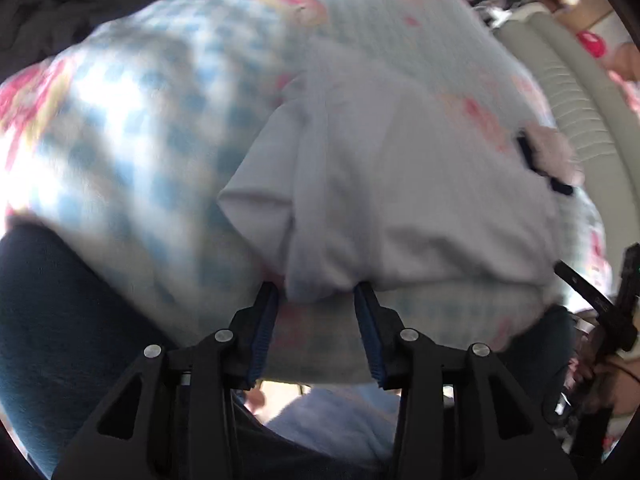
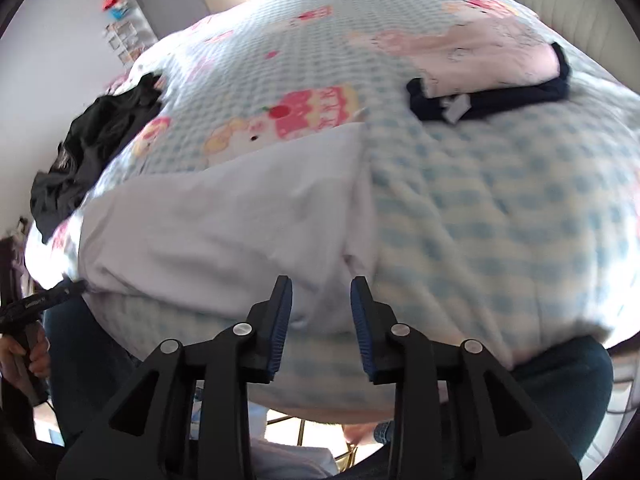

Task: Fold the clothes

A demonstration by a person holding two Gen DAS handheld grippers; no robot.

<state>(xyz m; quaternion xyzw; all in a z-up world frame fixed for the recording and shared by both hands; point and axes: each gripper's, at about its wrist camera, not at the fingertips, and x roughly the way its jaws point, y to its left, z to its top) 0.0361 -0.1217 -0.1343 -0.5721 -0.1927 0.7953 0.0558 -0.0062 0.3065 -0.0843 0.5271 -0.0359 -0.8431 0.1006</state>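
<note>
Your white garment [image 2: 224, 216] is soft matt cloth, lying on the bed's quilted checked blanket [image 2: 480, 208]. Each hand-held gripper [image 2: 321, 312] is matt black plastic with ribbed blue pads [image 2: 280, 320] and shiny metal pins.

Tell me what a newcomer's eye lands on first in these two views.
First the pale lavender garment, lying across the near edge of the blue-checked cartoon blanket, with both open tongs, left and right, at its hem. Then the pink garment with navy trim farther back, and the dark clothes pile at the blanket's left edge.
</note>
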